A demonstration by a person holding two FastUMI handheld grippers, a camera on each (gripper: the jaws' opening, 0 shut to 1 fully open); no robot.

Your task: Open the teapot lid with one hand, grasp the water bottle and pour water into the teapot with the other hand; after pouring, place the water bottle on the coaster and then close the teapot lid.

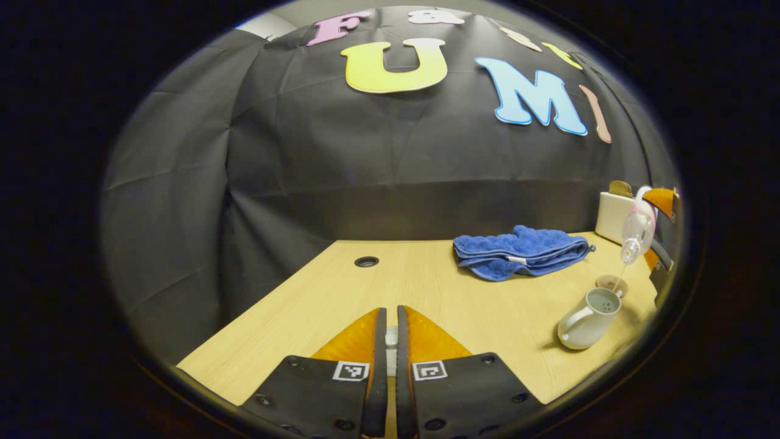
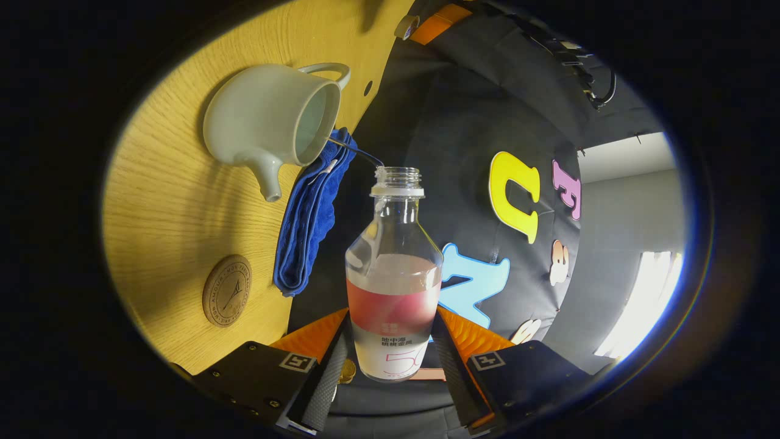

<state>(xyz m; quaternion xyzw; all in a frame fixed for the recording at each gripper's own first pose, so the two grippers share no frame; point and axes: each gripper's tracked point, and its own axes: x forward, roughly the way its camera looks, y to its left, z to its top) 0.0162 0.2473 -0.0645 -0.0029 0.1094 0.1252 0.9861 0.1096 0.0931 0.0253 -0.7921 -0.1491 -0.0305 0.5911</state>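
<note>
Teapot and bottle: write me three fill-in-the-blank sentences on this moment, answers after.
1. The right gripper tips the bottle so a thin stream of water runs into the ____.
2. The coaster has ____ on it.
3. Folded on the table lies a ____ towel.

Answers: teapot; nothing; blue

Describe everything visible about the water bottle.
The water bottle is clear, glass or plastic, with a threaded uncapped neck and a pink-and-white label band. The right gripper has both fingers pressed on its lower body, tipping it above the table. A thin stream runs from its mouth into the open white teapot.
</note>
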